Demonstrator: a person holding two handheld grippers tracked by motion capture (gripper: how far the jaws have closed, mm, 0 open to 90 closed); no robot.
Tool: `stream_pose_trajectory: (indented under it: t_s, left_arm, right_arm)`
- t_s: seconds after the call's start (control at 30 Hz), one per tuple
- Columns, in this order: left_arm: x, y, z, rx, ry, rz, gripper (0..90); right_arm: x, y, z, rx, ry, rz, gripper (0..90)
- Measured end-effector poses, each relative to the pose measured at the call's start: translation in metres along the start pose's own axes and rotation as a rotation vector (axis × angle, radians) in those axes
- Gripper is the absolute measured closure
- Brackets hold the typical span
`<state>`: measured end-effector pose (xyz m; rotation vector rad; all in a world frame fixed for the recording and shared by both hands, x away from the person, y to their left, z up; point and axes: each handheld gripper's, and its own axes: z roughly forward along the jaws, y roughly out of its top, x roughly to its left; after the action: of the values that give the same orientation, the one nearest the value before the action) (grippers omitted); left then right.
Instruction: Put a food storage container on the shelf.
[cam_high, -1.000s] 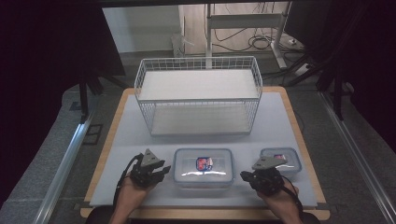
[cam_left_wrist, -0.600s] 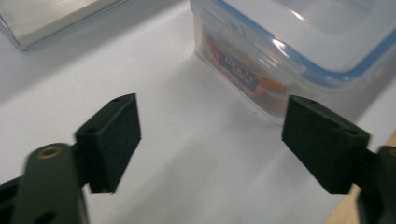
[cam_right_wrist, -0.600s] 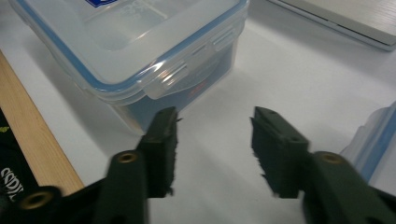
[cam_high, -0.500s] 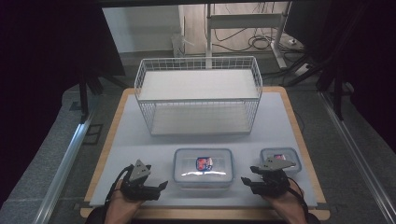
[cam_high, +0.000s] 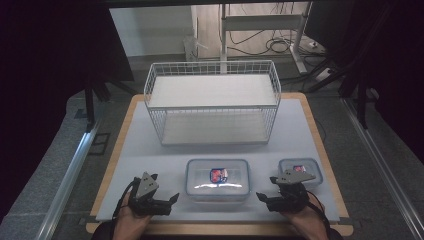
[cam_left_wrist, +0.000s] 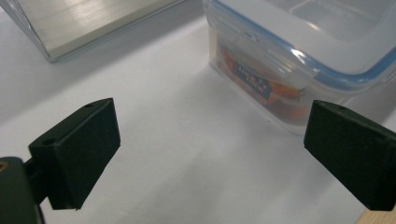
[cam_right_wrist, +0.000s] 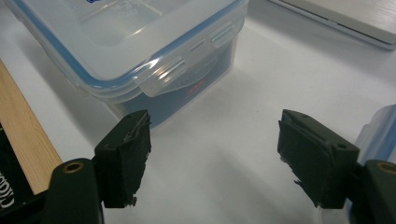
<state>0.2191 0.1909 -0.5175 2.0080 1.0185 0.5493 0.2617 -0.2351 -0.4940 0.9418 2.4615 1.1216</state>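
A large clear lidded container with a blue seal and a red-blue packet inside sits near the front of the white mat. A smaller one sits to its right. My left gripper is on the mat left of the large container. Its jaws have just been opening and stand wide, with nothing between them. My right gripper lies between the two containers and points at the large container. Its jaws have also just been opening and hold nothing.
A white wire basket rack with a shelf board stands at the back of the mat. The table's wooden edge runs close by the right gripper. Dark stands and cables surround the table.
Both grippers' jaws have spread from nearly shut to wide apart. The left hand has drawn back toward the near edge. The right hand has hardly moved.
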Motion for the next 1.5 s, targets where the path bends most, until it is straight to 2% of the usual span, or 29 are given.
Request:
stream_pose_trajectory:
  t_s: [0.07, 0.23, 0.37, 0.47, 0.53, 0.67, 0.77, 0.8, 0.83, 0.9, 0.97, 1.0, 1.03, 1.07, 1.1, 1.13, 1.17, 1.2, 1.23, 1.3, 1.37, 1.4, 1.43, 1.47, 1.5]
  left_arm:
    - [0.003, -0.002, 0.001, -0.015, 0.001, 0.008, 3.3]
    - [0.006, -0.003, 0.002, -0.009, -0.008, 0.010, 4.5]
    - [0.004, -0.001, 0.002, 0.002, -0.003, 0.038, 5.7]
    - [0.003, 0.001, 0.003, -0.014, -0.012, 0.064, 7.0]
    - [0.005, 0.001, 0.003, -0.036, -0.029, 0.068, 7.2]
    - [0.009, 0.002, 0.003, -0.043, -0.040, 0.067, 8.2]
    - [0.010, 0.004, 0.001, -0.007, -0.040, 0.056, 8.6]
    - [0.010, 0.007, 0.000, 0.052, -0.033, 0.041, 9.2]
    - [0.010, 0.007, 0.000, 0.052, -0.033, 0.041, 9.6]
    - [0.011, 0.012, 0.001, 0.105, -0.036, 0.031, 10.4]
    - [0.012, 0.017, 0.003, 0.140, -0.073, 0.010, 11.0]
    - [0.014, 0.022, 0.005, 0.136, -0.115, -0.014, 10.7]
    - [0.014, 0.022, 0.005, 0.136, -0.115, -0.014, 9.7]
    - [0.015, 0.025, 0.007, 0.134, -0.140, -0.036, 7.8]
    - [0.016, 0.027, 0.009, 0.138, -0.159, -0.052, 7.8]
    - [0.017, 0.033, 0.014, 0.144, -0.191, -0.078, 4.9]
    - [0.017, 0.033, 0.014, 0.144, -0.191, -0.078, 3.6]
    - [0.018, 0.037, 0.019, 0.137, -0.236, -0.100, 3.2]
    - [0.018, 0.037, 0.019, 0.137, -0.236, -0.100, 3.2]
    - [0.020, 0.041, 0.024, 0.144, -0.299, -0.126, 3.1]
    - [0.021, 0.044, 0.029, 0.148, -0.325, -0.133, 3.6]
    - [0.023, 0.046, 0.034, 0.147, -0.365, -0.153, 4.1]
    - [0.023, 0.046, 0.034, 0.147, -0.365, -0.153, 4.6]
    - [0.025, 0.048, 0.040, 0.147, -0.400, -0.175, 5.2]
    - [0.025, 0.048, 0.040, 0.147, -0.400, -0.175, 5.5]
  right_arm:
    - [0.000, 0.002, -0.001, -0.006, -0.007, 0.003, 22.8]
    - [0.000, 0.004, -0.003, -0.023, -0.020, 0.008, 17.4]
    - [-0.001, 0.007, -0.004, -0.035, -0.033, -0.001, 11.4]
    - [-0.002, 0.009, -0.005, -0.042, -0.018, 0.008, 7.7]
    - [-0.003, 0.011, -0.005, -0.049, -0.014, 0.021, 6.3]
    - [-0.006, 0.015, -0.004, -0.062, -0.002, 0.038, 5.1]
    - [-0.007, 0.016, -0.004, -0.063, 0.002, 0.039, 4.9]
    - [-0.007, 0.017, -0.003, -0.064, 0.009, 0.036, 4.8]
    - [-0.007, 0.017, -0.003, -0.064, 0.009, 0.036, 4.8]
    - [-0.007, 0.019, -0.002, -0.056, 0.022, 0.034, 4.7]
    - [-0.006, 0.022, -0.001, -0.050, 0.033, 0.043, 4.8]
    - [-0.006, 0.025, 0.001, -0.040, 0.043, 0.054, 4.9]
    - [-0.006, 0.025, 0.001, -0.040, 0.043, 0.054, 4.9]
    - [-0.004, 0.028, 0.003, -0.016, 0.056, 0.068, 3.1]
    - [-0.004, 0.028, 0.003, -0.016, 0.056, 0.068, 3.1]
    - [-0.003, 0.030, 0.007, 0.004, 0.079, 0.074, 1.2]
    - [-0.003, 0.030, 0.007, 0.004, 0.079, 0.074, 1.2]
    - [-0.001, 0.032, 0.011, 0.023, 0.098, 0.088, 1.1]
    - [-0.001, 0.032, 0.011, 0.023, 0.098, 0.088, 1.1]
    - [0.000, 0.034, 0.015, 0.038, 0.113, 0.091, 1.2]
    - [0.003, 0.037, 0.018, 0.054, 0.119, 0.099, 3.1]
    - [0.003, 0.040, 0.023, 0.065, 0.125, 0.110, 5.6]
    - [0.003, 0.040, 0.023, 0.065, 0.125, 0.110, 5.6]
    - [0.002, 0.042, 0.028, 0.078, 0.144, 0.127, 6.9]
    - [0.002, 0.042, 0.028, 0.078, 0.144, 0.127, 6.9]
